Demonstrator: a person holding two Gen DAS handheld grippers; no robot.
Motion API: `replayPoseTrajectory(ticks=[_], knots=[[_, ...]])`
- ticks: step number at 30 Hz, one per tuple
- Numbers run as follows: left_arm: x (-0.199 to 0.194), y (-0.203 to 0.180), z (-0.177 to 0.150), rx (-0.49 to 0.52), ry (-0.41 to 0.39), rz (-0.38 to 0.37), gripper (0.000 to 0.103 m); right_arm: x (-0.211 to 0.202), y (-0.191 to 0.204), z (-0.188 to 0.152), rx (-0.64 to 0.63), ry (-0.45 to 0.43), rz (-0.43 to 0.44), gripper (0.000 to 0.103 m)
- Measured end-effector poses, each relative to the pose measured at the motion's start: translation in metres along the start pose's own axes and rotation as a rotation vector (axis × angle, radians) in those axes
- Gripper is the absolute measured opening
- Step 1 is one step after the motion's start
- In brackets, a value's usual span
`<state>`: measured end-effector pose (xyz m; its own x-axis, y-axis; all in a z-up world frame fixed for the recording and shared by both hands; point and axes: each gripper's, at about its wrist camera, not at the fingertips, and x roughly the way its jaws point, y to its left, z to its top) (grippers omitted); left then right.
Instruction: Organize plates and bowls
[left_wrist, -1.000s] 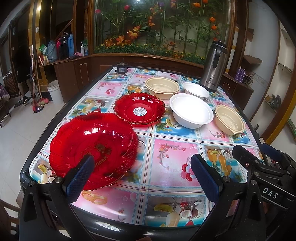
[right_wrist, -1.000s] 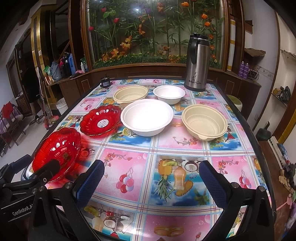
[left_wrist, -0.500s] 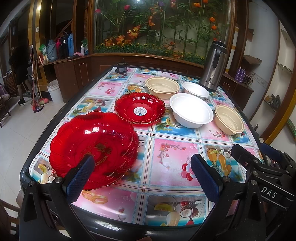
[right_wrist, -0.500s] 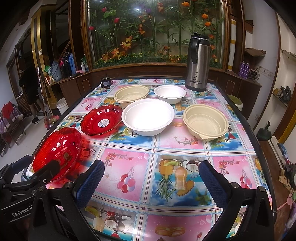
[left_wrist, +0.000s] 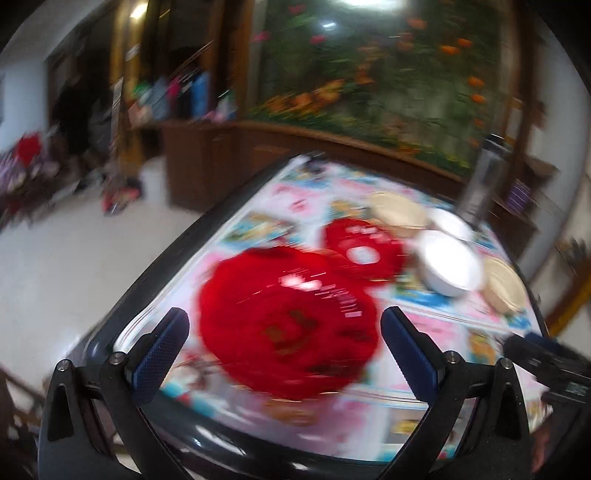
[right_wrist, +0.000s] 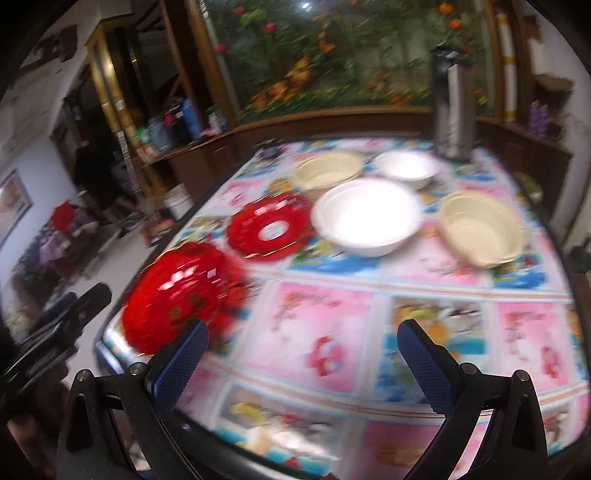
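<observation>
A large red scalloped plate (left_wrist: 288, 317) sits near the table's front left corner, also in the right wrist view (right_wrist: 177, 291). A smaller red plate with a white sticker (left_wrist: 362, 251) (right_wrist: 271, 229) lies behind it. A large white bowl (right_wrist: 365, 218), a small white bowl (right_wrist: 404, 168) and two cream bowls (right_wrist: 480, 229) (right_wrist: 327, 168) stand farther back. My left gripper (left_wrist: 284, 336) is open and empty, in front of the large red plate. My right gripper (right_wrist: 301, 343) is open and empty above the tablecloth. Both views are blurred.
A steel thermos jug (right_wrist: 452, 110) stands at the back right of the table. The table (right_wrist: 332, 314) has a colourful tablecloth and a dark rounded edge. A wooden cabinet with flowers stands behind. Floor clutter lies to the left.
Both grippers have swung left and tilted; the views are now motion-blurred. The large red plate now sits between the left gripper's fingers in view. Plates and bowls have not moved.
</observation>
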<state>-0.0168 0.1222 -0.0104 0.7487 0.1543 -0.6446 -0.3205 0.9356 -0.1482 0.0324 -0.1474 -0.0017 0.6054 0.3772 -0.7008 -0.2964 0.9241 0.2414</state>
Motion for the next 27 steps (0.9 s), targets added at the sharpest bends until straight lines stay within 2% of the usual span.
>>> replayPoseTrajectory(ticks=[2, 4, 7, 8, 9, 13, 14, 15, 17, 18, 19, 20, 22, 25, 27], knots=[[0.016, 0.019, 0.0, -0.056, 0.049, 0.031, 0.103, 0.019, 0.01, 0.004, 0.024, 0.055, 0.094, 0.103], [0.036, 0.031, 0.0, -0.078, 0.11, 0.078, 0.103, 0.041, 0.023, 0.009, 0.042, 0.1, 0.152, 0.102], [0.055, 0.035, -0.002, -0.09, 0.14, 0.103, 0.103, 0.073, 0.038, 0.014, 0.052, 0.17, 0.223, 0.101], [0.061, 0.037, -0.003, -0.091, 0.153, 0.109, 0.103, 0.091, 0.043, 0.015, 0.077, 0.21, 0.269, 0.099], [0.068, 0.038, -0.003, -0.095, 0.17, 0.111, 0.103, 0.101, 0.046, 0.015, 0.096, 0.234, 0.285, 0.092], [0.087, 0.039, -0.002, -0.102, 0.21, 0.118, 0.083, 0.147, 0.046, 0.012, 0.177, 0.348, 0.31, 0.071], [0.088, 0.04, -0.003, -0.103, 0.219, 0.114, 0.072, 0.155, 0.047, 0.012, 0.186, 0.366, 0.306, 0.07], [0.091, 0.039, -0.004, -0.102, 0.225, 0.116, 0.067, 0.164, 0.048, 0.01, 0.193, 0.38, 0.306, 0.067], [0.098, 0.038, -0.006, -0.095, 0.249, 0.123, 0.047, 0.173, 0.048, 0.01, 0.198, 0.389, 0.309, 0.061], [0.102, 0.038, -0.008, -0.099, 0.262, 0.119, 0.04, 0.179, 0.05, 0.009, 0.199, 0.397, 0.306, 0.056], [0.106, 0.038, -0.01, -0.1, 0.276, 0.117, 0.026, 0.18, 0.05, 0.009, 0.199, 0.402, 0.303, 0.05], [0.111, 0.038, -0.013, -0.095, 0.293, 0.127, 0.019, 0.185, 0.052, 0.008, 0.19, 0.414, 0.29, 0.044], [0.111, 0.04, -0.016, -0.096, 0.286, 0.128, 0.017, 0.192, 0.054, 0.005, 0.18, 0.434, 0.265, 0.012], [0.106, 0.039, -0.018, -0.096, 0.279, 0.125, 0.015, 0.193, 0.056, 0.003, 0.161, 0.415, 0.249, 0.013], [0.096, 0.039, -0.015, -0.098, 0.248, 0.13, 0.014, 0.188, 0.056, 0.004, 0.161, 0.409, 0.248, 0.013]])
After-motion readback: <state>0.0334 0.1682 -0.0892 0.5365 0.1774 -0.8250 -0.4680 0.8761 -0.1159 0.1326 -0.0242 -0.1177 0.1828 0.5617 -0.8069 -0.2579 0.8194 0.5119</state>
